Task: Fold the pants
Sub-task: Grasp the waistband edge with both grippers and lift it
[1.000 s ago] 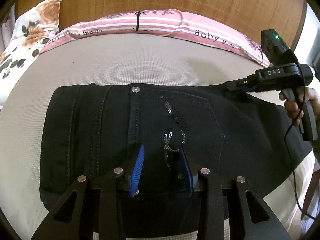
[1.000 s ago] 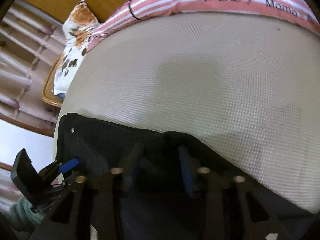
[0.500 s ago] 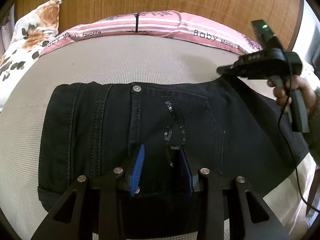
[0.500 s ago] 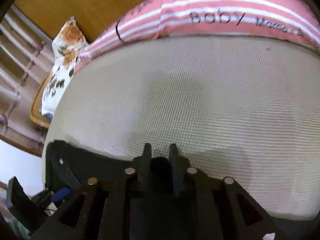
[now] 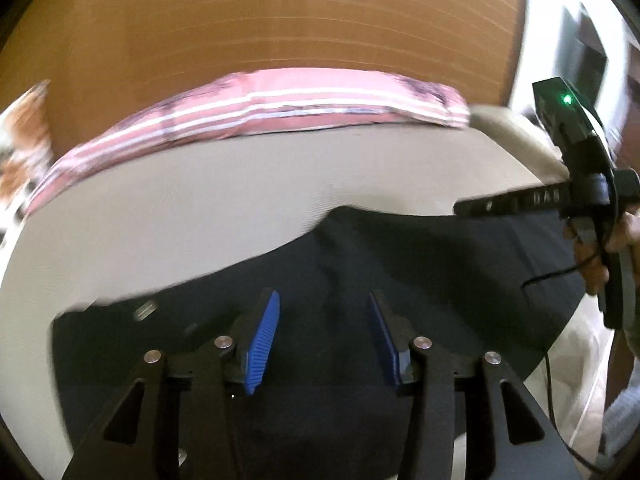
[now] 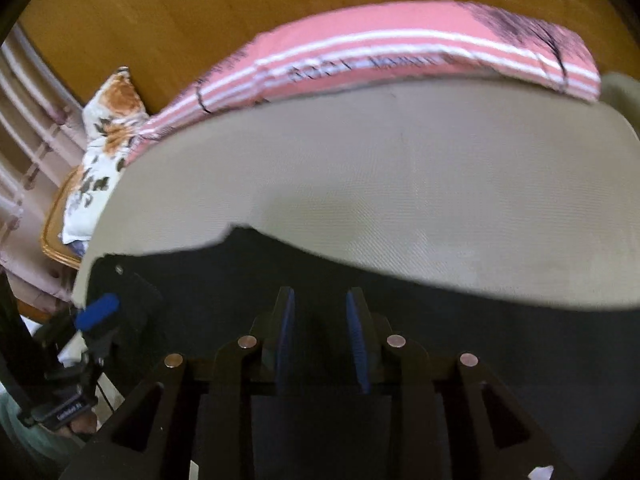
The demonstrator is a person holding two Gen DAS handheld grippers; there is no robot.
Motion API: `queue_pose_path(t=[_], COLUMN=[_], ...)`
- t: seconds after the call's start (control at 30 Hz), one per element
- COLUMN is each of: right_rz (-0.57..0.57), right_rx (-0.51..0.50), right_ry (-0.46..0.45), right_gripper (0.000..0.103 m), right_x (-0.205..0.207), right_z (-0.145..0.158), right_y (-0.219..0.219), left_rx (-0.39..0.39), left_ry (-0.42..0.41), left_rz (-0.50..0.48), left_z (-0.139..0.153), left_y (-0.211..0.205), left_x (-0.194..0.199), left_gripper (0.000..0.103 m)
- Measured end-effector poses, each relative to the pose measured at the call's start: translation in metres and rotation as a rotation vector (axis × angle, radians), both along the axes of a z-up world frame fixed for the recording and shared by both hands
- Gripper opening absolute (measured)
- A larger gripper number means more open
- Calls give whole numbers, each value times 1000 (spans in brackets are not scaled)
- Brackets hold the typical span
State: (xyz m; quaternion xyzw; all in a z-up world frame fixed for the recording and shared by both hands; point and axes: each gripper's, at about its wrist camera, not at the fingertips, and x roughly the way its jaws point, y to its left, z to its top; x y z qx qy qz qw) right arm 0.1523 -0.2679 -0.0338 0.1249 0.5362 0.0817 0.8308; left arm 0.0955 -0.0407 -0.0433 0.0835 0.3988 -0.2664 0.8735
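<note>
The left tongs (image 5: 324, 332) hover over black pants (image 5: 420, 264), their blue-padded fingers (image 5: 262, 344) spread apart and widening at this moment, with only dark cloth seen below the gap and nothing pinched between the pads. The right tongs (image 6: 320, 334) hang over the same pants (image 6: 480, 320) further along, their blue pads closer together but also parting, and no fold of cloth is caught between them. In the left view the right tongs (image 5: 468, 209) show from the side at the far right edge of the cloth, gripped by a person's hand (image 5: 596, 256) on the handle, with a small green light (image 5: 566, 99) glowing on top of the device and a thin black cable (image 5: 548, 360) trailing down. In the right view one blue pad of the left tongs (image 6: 98, 311) shows at the left end of the pants, near a small metal rivet (image 6: 119, 268). The pants lie flat on a beige bed (image 6: 400, 184), filling the near part of its surface in a broad dark band with an uneven upper edge. Beyond the bare beige cover, a pink pillow with white stripes (image 6: 400, 48) lies along the head of the bed against a wooden headboard (image 5: 280, 20). A floral cushion in white, orange and brown (image 6: 108, 132) sits at the left end. Both views are somewhat blurred.
</note>
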Motion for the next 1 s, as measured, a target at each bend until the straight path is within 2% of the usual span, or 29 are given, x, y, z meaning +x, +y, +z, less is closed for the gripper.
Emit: queue_pose_path(t=[0.07,0.2,0.37,0.47,0.63,0.73,0.87,1.0], right_rz=[-34,-75,-93,-103,-116,-139,-207,-301], right_rx=[-1,-10,-18,-20,-3,-25,-25,11], right_ry=[20,34,22,6,-10,-10,-4,3], right_gripper=[26,26,24,23,21,24,24,22], right_x=[-8,-13,-8,-5,-7,-16,-44,-83], right_z=[-9,-25,-39,-40,-40,-34,-31,-29], right_y=[-12,-27,-39,-43,-48,-55,-83,-124], left_rx=[1,-22,19,-4,42,66,105,109], left_ry=[46,105,128,158,124,127,106,110], left_rz=[-46,-75,-55,-57,-60,-67,-70,-54], left_z=[-10,-24,-44,-53,-56,-55,-59,-58], left_y=[-25,-57,-79,-81,-88,-87,-72,-56], left_x=[15,42,72,82,77,68,45,27], left_gripper=[47,47,47,47,47,47,47,47])
